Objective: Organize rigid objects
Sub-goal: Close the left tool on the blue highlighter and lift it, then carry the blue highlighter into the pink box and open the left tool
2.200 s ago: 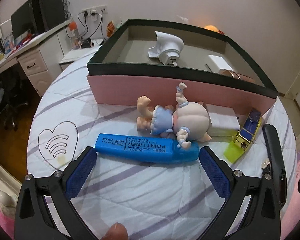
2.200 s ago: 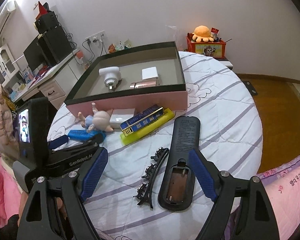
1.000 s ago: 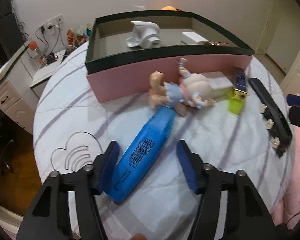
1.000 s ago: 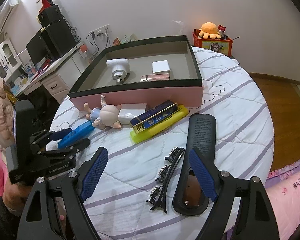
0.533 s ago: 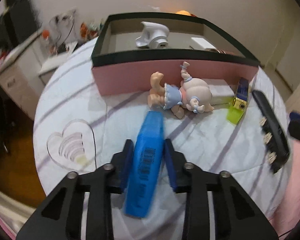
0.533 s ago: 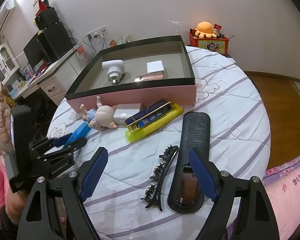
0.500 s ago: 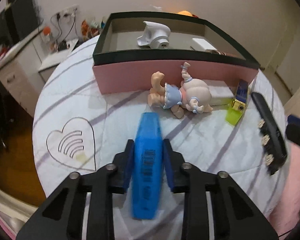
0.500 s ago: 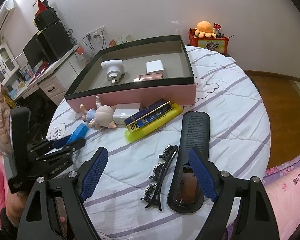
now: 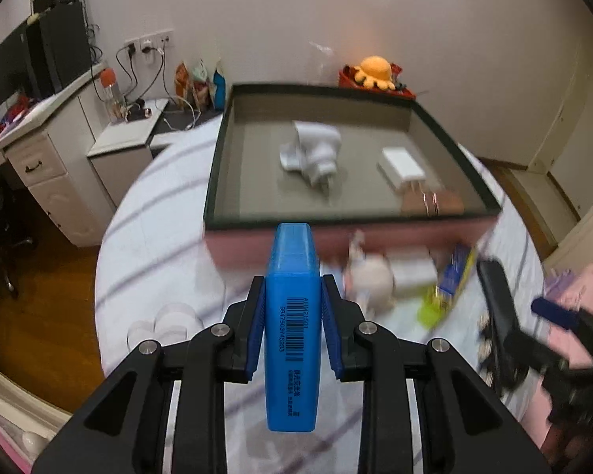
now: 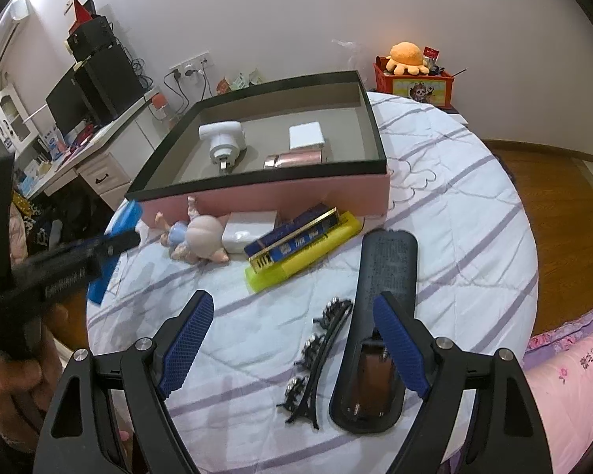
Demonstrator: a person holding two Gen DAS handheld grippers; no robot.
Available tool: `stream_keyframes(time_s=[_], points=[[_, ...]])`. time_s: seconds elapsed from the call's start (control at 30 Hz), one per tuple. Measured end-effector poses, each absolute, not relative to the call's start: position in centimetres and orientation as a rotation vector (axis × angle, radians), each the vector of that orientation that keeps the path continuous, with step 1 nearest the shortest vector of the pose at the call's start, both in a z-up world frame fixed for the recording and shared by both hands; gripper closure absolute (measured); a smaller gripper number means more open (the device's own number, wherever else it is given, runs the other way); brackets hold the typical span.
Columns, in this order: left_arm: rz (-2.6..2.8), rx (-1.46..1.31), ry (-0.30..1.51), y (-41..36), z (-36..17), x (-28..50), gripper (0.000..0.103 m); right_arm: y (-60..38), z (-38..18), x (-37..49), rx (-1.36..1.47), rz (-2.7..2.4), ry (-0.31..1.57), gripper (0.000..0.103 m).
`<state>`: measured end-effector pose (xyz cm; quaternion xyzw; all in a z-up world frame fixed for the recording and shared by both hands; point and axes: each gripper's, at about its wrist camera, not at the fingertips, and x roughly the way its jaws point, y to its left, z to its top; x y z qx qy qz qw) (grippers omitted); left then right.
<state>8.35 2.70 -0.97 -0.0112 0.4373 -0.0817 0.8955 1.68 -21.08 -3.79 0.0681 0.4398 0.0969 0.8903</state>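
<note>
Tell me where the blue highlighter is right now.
In the left wrist view the blue highlighter sits clamped between the left tongs, lifted above the bed in front of the pink box, left of the doll.

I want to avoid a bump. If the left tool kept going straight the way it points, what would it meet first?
Probably the pink box, at its near wall or rim: the blue highlighter clamped in the left tool aims at it. Depth is unclear.

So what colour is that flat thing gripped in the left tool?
Bright blue, with a black barcode: the highlighter shows best in the left wrist view.
</note>
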Motion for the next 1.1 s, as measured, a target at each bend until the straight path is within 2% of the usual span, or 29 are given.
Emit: stream_keyframes(time_s=[0.37,0.63,0.83,0.93,1.0,1.03,1.07,1.1], points=[[-0.147,-0.014,0.891,1.3,-0.2,16.0,0.076,-21.0,-1.7,7.2,0.109,0.178,0.862,0.019],[-0.144,-0.016,0.96,0.5,-3.1,20.3,0.076,-20.7,-1.2,13.1,0.101,0.163,0.84,0.018],[-0.126,-0.005,1.003,0.3,-5.0,21.6,0.075,-21.7,-1.9,14.2,0.122,0.145,0.856,0.018],[-0.151,-0.011,0.998,-0.2,-4.8,21.2,0.06,-21.9,-2.1,14.0,0.123,0.142,0.863,0.018],[-0.195,-0.028,0.982,-0.4,-4.3,20.6,0.042,-21.9,-2.0,13.7,0.121,0.142,0.863,0.018],[-0.208,-0.038,0.973,-0.5,-4.0,20.2,0.039,-21.9,-1.9,13.3,0.119,0.142,0.86,0.018],[-0.207,-0.04,0.959,-0.5,-3.6,19.8,0.025,-22.0,-1.7,13.0,0.119,0.141,0.857,0.018],[-0.169,-0.026,0.922,-0.4,-2.9,19.0,0.006,-22.0,-1.6,12.8,0.119,0.141,0.853,0.019]])
